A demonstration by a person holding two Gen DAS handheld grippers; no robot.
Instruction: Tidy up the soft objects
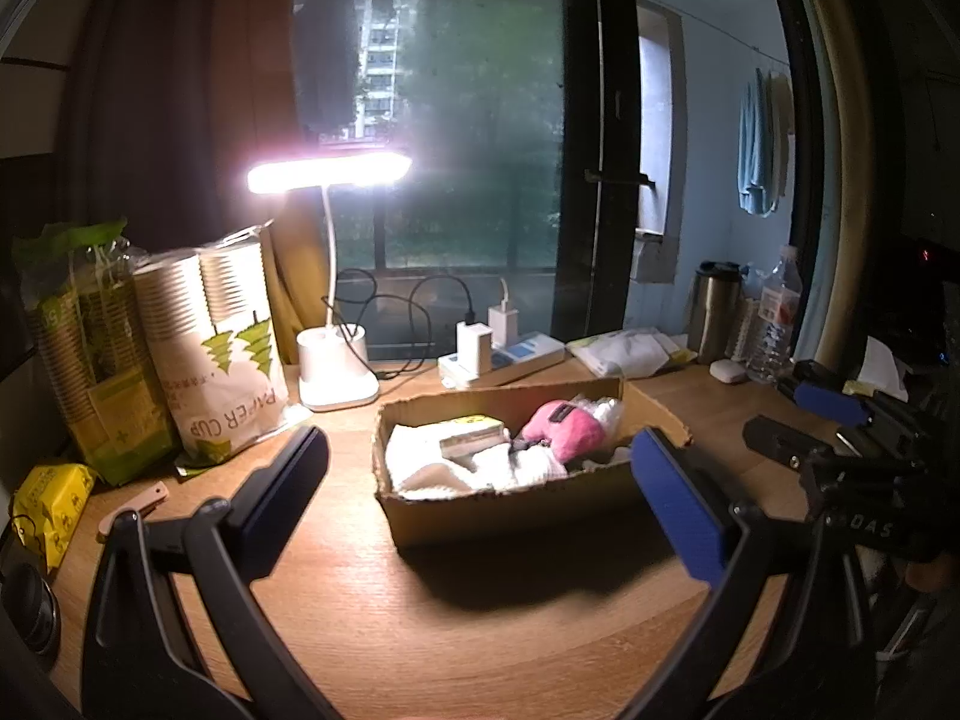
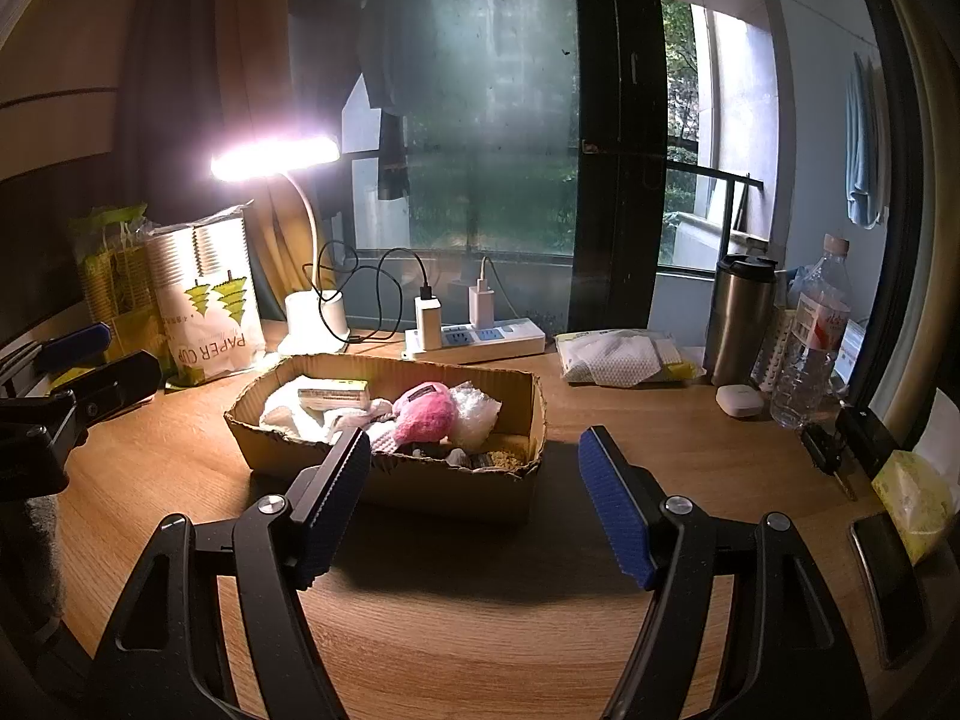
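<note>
A lived-in room at home, perhaps a dormitory: a wooden worktop (image 2: 456, 612) against a window (image 2: 492, 120), lit by a desk lamp (image 2: 273, 159), with a power strip (image 2: 480, 339) holding chargers, a travel mug (image 2: 741, 318), a water bottle (image 2: 810, 348) and laundry (image 2: 864, 144) (hung on the balcony outside).

The left gripper (image 1: 480, 468) hangs spread and empty before a cardboard box (image 1: 510, 510) holding a pink plush toy (image 1: 567, 429) on the table (image 1: 468, 618).

Dim room, glaring desk lamp (image 1: 329, 172), fisheye-warped edges
</note>
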